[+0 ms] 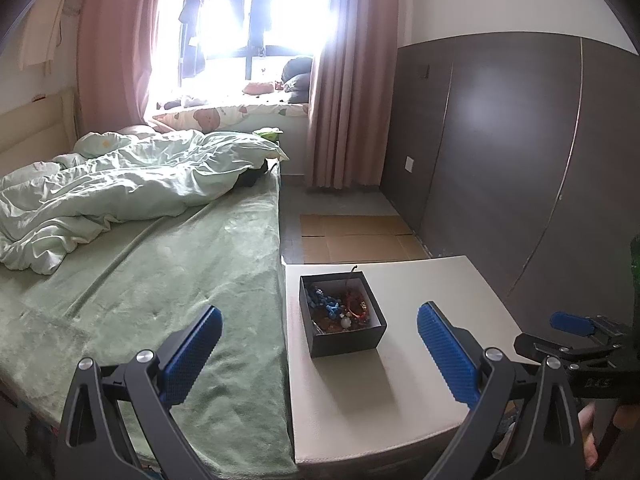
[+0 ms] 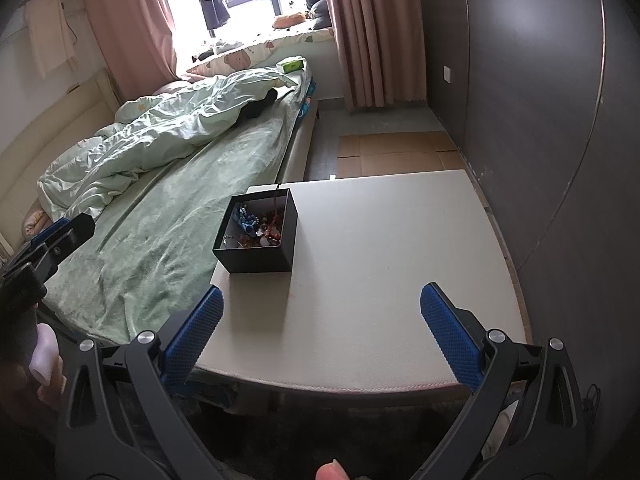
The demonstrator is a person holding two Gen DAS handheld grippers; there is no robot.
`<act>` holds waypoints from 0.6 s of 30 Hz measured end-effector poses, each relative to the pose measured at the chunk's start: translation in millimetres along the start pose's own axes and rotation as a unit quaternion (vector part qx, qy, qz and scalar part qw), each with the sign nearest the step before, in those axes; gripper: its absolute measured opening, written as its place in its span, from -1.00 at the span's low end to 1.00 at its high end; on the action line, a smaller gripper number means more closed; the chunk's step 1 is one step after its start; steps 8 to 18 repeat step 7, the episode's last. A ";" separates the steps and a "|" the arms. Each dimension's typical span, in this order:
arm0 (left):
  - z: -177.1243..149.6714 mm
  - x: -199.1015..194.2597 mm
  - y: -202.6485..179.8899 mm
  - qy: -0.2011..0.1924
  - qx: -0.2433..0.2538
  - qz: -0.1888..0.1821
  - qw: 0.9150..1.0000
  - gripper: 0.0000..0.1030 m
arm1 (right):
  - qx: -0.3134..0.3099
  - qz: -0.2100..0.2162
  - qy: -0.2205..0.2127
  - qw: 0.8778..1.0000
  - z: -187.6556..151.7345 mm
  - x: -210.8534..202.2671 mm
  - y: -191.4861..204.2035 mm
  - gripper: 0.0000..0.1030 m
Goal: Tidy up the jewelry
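Observation:
A black open box (image 1: 348, 338) stands on a white table (image 1: 360, 408), near its left side by the bed. It holds a tangle of jewelry (image 1: 340, 310): blue, red and amber beads, with a thin cord sticking up at the back. The box also shows in the right wrist view (image 2: 260, 256) with the jewelry (image 2: 260, 228) inside. My left gripper (image 1: 320, 352) is open and empty, hovering in front of the box. My right gripper (image 2: 322, 334) is open and empty above the table's near edge, right of the box.
A bed with a green sheet (image 1: 160, 280) and a crumpled pale duvet (image 1: 120, 188) lies left of the table. Flattened cardboard (image 1: 356, 236) covers the floor beyond. A dark wardrobe (image 1: 520, 160) stands on the right. The right gripper's tip (image 1: 568, 322) shows at the left view's edge.

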State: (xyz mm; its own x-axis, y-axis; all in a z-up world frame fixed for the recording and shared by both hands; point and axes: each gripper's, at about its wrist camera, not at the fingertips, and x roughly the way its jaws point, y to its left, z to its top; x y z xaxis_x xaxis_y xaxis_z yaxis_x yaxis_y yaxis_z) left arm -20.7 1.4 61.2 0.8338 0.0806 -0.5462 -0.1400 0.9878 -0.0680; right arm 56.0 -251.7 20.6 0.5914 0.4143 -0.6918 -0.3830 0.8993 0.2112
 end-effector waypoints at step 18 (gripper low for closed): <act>3.5 14.0 3.2 0.010 -0.012 -0.009 1.000 0.84 | 0.003 -0.002 0.006 1.000 3.1 7.8 0.1 0.91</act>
